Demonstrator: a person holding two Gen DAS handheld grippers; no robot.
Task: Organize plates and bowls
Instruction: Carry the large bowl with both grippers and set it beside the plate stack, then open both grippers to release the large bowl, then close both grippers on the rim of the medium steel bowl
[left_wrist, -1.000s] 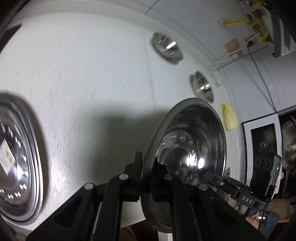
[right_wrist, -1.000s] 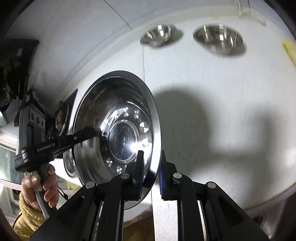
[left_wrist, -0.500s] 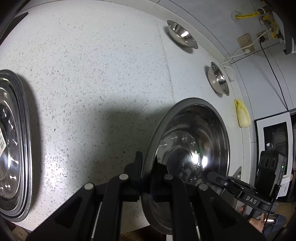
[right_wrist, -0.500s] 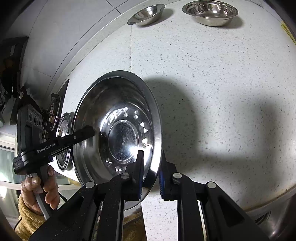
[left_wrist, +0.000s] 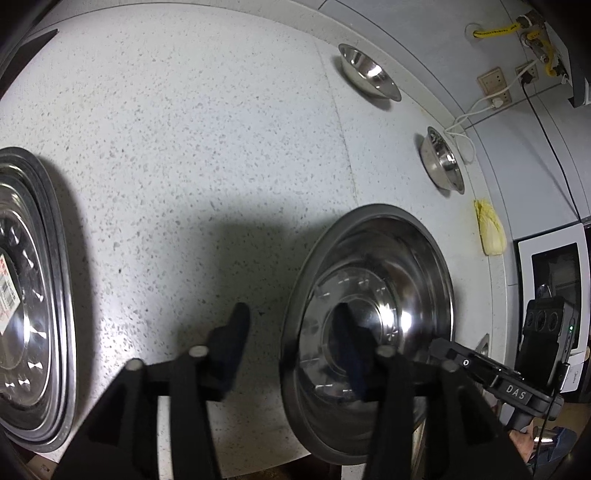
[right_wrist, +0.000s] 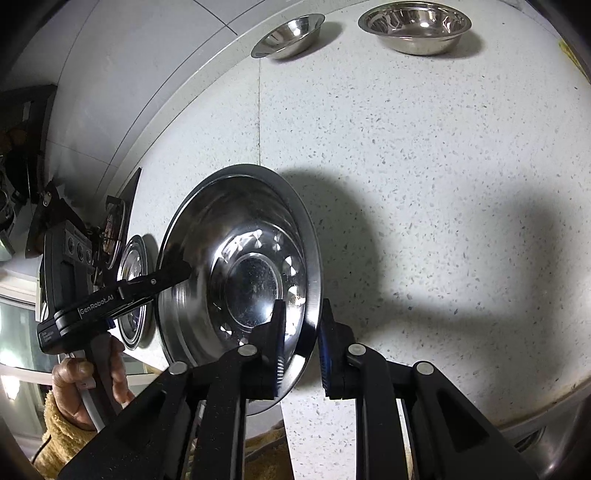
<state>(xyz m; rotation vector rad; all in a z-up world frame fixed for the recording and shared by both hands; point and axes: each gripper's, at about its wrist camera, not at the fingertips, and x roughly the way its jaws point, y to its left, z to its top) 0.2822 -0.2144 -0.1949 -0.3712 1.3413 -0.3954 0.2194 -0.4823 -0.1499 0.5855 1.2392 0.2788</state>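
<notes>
The left claw (left_wrist: 291, 343) is opening: its two fingers stand well apart on either side of the near rim of the plate (left_wrist: 373, 325), one outside it and one over the plate's hollow, and neither pad presses on the metal. The right claw (right_wrist: 301, 343) is opening only slightly; its ribbed pads (right_wrist: 277, 347) bracket the opposite rim of the same plate (right_wrist: 240, 266), the inner one against the metal and the outer one with a thin gap showing, so the grip looks nearly clenched on the rim. The plate stands tilted up on edge above the front of the speckled tabletop (left_wrist: 184, 129), carried between the two claws, its shiny stamped centre facing both cameras. In the right view a hand (right_wrist: 88, 384) in a fuzzy tan sleeve grips the left tool's handle. To the left of the left claw, a stack of plates (left_wrist: 33, 295) lies flat on the tabletop, the top one bearing a sticker. Far back near the wall sit two bowls (right_wrist: 288, 35) (right_wrist: 415, 26), apart from each other. A yellow cloth (left_wrist: 489, 232) lies at the tabletop's right edge, beyond the plate.
</notes>
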